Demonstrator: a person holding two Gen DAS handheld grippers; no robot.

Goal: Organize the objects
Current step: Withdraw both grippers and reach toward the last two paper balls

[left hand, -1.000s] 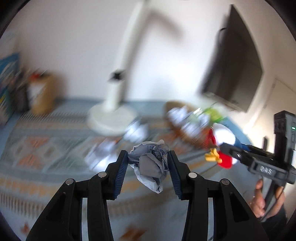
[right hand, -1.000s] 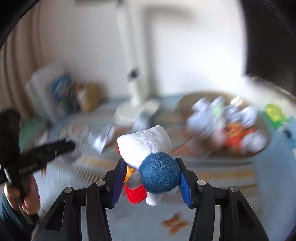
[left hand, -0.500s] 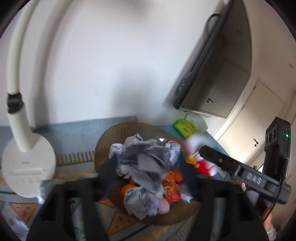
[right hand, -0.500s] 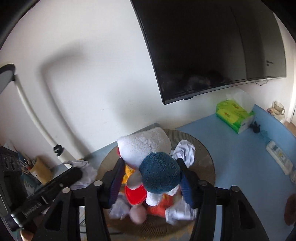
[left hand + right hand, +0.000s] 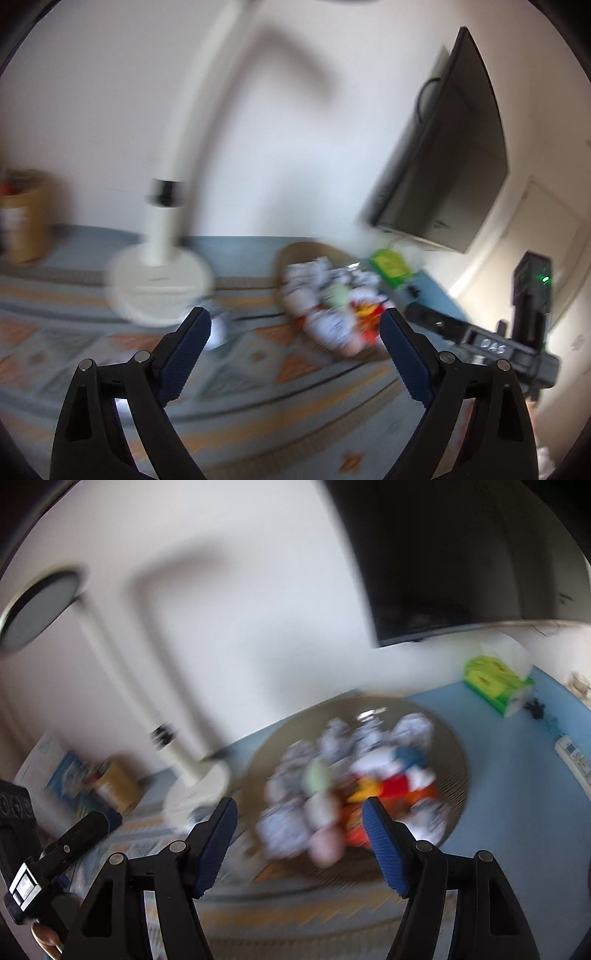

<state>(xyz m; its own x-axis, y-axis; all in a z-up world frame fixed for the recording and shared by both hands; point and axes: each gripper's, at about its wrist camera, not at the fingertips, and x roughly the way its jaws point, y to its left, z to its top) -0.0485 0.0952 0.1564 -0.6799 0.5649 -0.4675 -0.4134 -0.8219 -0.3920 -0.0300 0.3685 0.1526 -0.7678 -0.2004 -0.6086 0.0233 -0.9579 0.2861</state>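
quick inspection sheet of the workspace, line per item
surface: blue table with a patterned cloth over part of it
job's things: round woven basket heaped with crumpled paper and a plush toy; all blurred
clutter: white lamp base, green tissue box, brown canister
grippers: left gripper open, holding nothing; right gripper open, holding nothing
cables: one behind the monitor
surroundings: white wall

A home living room: black wall-mounted television [image 5: 443,155] upper right, white floor lamp [image 5: 166,236], patterned woven rug [image 5: 258,373] below.
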